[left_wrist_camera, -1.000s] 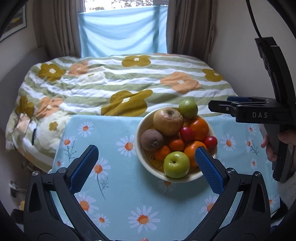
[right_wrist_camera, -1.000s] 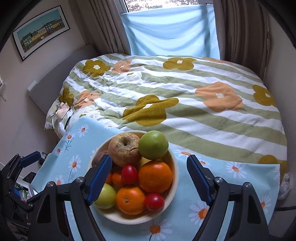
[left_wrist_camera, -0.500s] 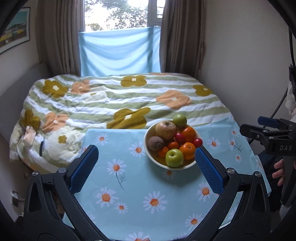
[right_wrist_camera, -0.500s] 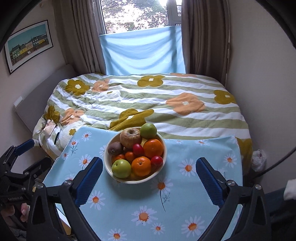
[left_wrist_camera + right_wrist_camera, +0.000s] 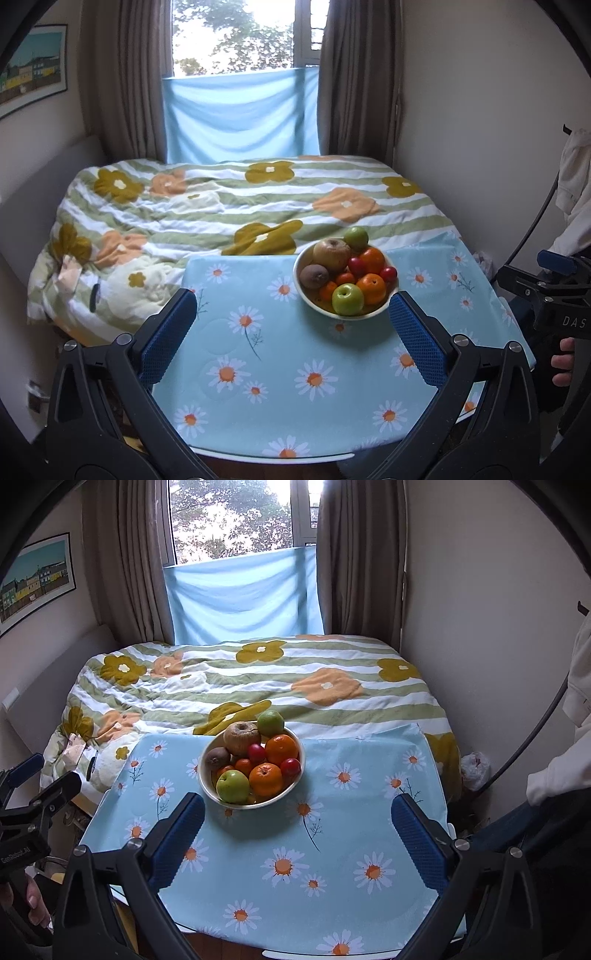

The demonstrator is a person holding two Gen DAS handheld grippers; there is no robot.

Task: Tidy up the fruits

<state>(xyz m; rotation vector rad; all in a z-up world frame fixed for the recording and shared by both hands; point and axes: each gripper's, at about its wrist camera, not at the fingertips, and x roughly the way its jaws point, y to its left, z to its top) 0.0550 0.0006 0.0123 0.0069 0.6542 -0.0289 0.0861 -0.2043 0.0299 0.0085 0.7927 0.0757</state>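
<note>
A white bowl [image 5: 306, 295] piled with fruit stands at the far side of a small table under a blue daisy cloth [image 5: 295, 362]. In it lie a green apple [image 5: 347, 298], oranges [image 5: 370, 287], a brown apple [image 5: 331, 254], a kiwi [image 5: 314, 275], small red fruits and a second green fruit [image 5: 356, 237]. The bowl also shows in the right wrist view [image 5: 210, 786]. My left gripper [image 5: 291, 336] is open and empty, held back above the table's near half. My right gripper [image 5: 297, 834] is open and empty, likewise short of the bowl.
A bed with a flowered, striped quilt [image 5: 236, 206] lies just beyond the table. Walls close in on both sides, with curtains and a window behind. A white plastic bag [image 5: 474, 770] lies on the floor right of the table. The right gripper's body [image 5: 554, 295] shows at the left view's right edge.
Both grippers have pulled back and up from the bowl, so it looks smaller and farther away. Both stay open and empty. The fruit has not moved.
</note>
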